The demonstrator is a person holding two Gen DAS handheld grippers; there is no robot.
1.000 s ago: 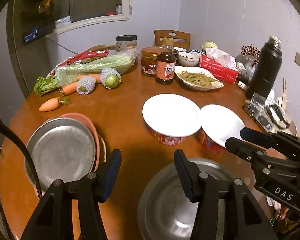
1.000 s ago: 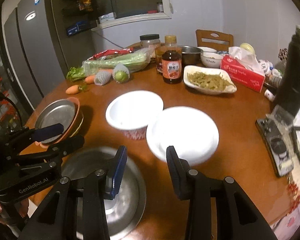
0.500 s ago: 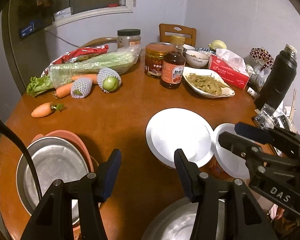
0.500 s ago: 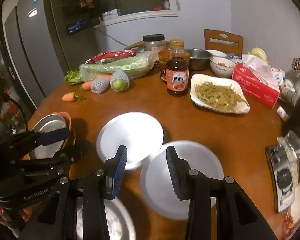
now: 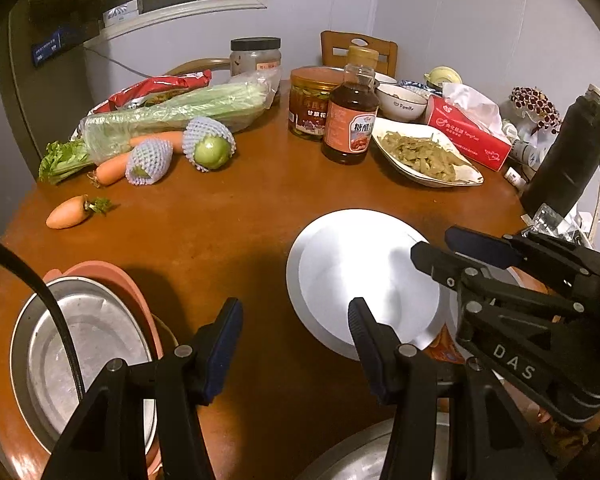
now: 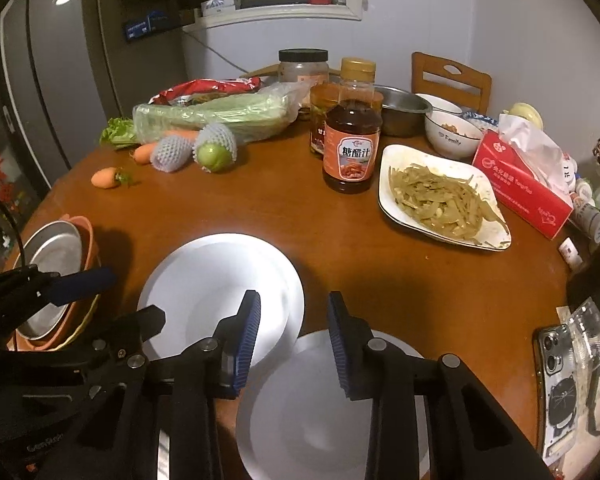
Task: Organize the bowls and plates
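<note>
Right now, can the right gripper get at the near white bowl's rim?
Probably yes. The right gripper hangs just over the near white bowl, jaws closing with nothing between them yet. The other white bowl sits close left.

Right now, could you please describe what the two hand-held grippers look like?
Both are black, angular linkages with silver screws and ribbed dark-blue finger pads. The left hand-held gripper has a black cable curving beside it and pale "GenRobot" lettering on its body. The right hand-held gripper is marked "DAS" in white. No sleeves are visible.

Both wrist views look steeply down, close over table (image 5: 260,208) (shared: white bowls (image 6: 220,280)).
</note>
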